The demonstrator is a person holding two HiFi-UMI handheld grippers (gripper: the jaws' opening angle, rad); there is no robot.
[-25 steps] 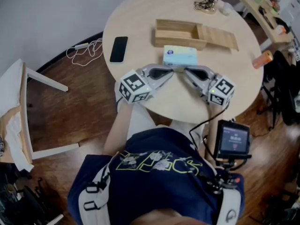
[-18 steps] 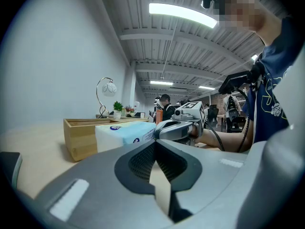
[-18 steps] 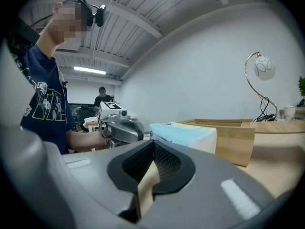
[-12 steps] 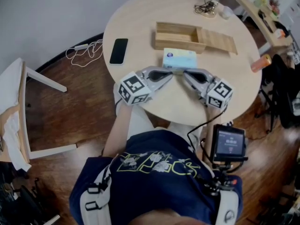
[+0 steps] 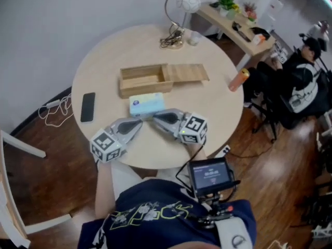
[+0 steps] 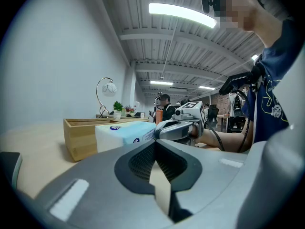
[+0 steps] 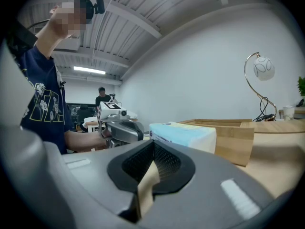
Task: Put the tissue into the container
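A pale blue and white tissue pack [image 5: 147, 104] lies on the round wooden table [image 5: 218, 102], just in front of an open wooden box [image 5: 141, 80] whose sliding lid [image 5: 185, 72] is pulled out to the right. My left gripper [image 5: 140, 124] rests on the table near the pack's front left, shut and empty. My right gripper [image 5: 154, 116] rests at its front right, also shut and empty. Their tips nearly meet in front of the pack. The tissue pack [image 6: 125, 133] and box [image 6: 81, 132] show beyond the left jaws, and the tissue pack [image 7: 183, 135] beyond the right jaws.
A black phone [image 5: 87, 107] lies at the table's left. A lamp [image 5: 179, 14] with cables stands at the far edge, beside a small cup [image 5: 195, 37]. An orange bottle [image 5: 236, 80] stands at the right rim. A seated person [image 5: 301, 82] is at the far right.
The head view has swung and pulled back, so the whole table now shows. Both grippers stay shut by the tissue pack, in the same places relative to it.
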